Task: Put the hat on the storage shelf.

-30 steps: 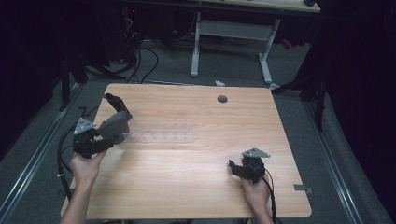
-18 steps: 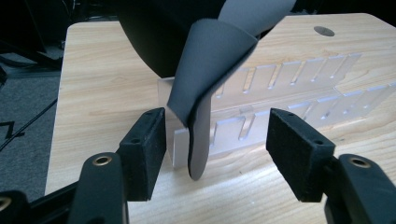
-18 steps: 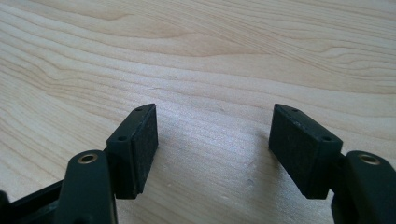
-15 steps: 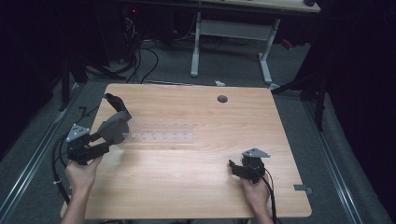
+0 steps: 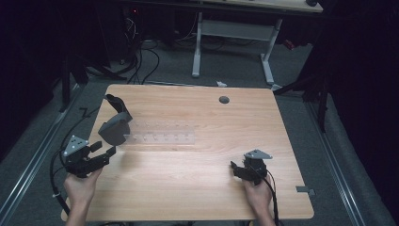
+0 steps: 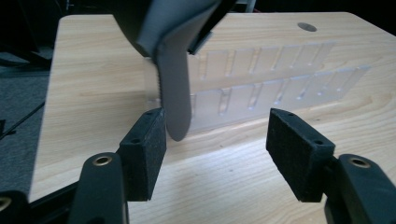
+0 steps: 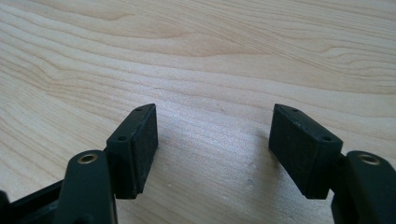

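Clear plastic slotted rack (image 5: 162,137) lies mid-left on the wooden counter (image 5: 197,188), a grey curved tool (image 5: 114,128) at its left end. Left tongs (image 5: 104,153) and right tongs (image 5: 234,168): both apart, empty.

Risk: the near-invisible rack may be nudged or mis-gripped.

Left gripper view resolves its slots (image 6: 261,93); high view barely does.

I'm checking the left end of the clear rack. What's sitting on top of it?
A grey and black tool rests on the clear rack's left end, its grey tip hanging down over the front. The slots beneath it are covered.

Wooden table (image 5: 197,188), clear slotted rack (image 5: 162,138), grey scoop-shaped object (image 5: 114,128)
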Demonstrator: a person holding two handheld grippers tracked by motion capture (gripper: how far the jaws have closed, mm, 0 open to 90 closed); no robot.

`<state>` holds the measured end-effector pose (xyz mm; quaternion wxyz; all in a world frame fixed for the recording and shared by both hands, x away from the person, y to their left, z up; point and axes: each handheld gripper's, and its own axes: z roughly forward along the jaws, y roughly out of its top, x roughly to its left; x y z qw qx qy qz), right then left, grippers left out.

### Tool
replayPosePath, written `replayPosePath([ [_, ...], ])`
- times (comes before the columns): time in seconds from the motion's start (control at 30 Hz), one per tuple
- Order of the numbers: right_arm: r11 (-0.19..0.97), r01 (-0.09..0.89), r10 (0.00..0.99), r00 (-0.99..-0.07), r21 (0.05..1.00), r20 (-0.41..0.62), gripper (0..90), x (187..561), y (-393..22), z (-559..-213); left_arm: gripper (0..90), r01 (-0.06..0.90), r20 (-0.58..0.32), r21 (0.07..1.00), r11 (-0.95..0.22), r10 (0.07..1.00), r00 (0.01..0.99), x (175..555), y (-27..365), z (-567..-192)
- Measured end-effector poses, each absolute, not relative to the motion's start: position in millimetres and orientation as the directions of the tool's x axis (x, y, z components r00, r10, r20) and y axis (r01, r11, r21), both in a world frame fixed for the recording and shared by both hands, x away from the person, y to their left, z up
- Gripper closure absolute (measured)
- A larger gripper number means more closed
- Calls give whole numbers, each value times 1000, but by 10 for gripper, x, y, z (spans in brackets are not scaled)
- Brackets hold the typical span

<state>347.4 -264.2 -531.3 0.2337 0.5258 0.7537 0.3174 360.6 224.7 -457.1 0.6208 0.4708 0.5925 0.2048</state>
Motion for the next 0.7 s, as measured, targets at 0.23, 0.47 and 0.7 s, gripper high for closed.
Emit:
replayPosePath([
  [0.23, 246, 644, 941, -338, 724, -19, 331, 3473, -2642, -5313, 383, 325, -540, 828, 458, 806, 241, 3540, 2115, -4620],
  [0.47, 245, 645, 941, -337, 724, -18, 331, 3472, -2641, -5313, 382, 373, -552, 816, 441, 787, 276, 3501, 1889, -4715],
  [0.7, 248, 643, 940, -340, 725, -20, 330, 3473, -2642, -5314, 379, 416, -559, 807, 419, 770, 308, 3505, 1668, -4795],
])
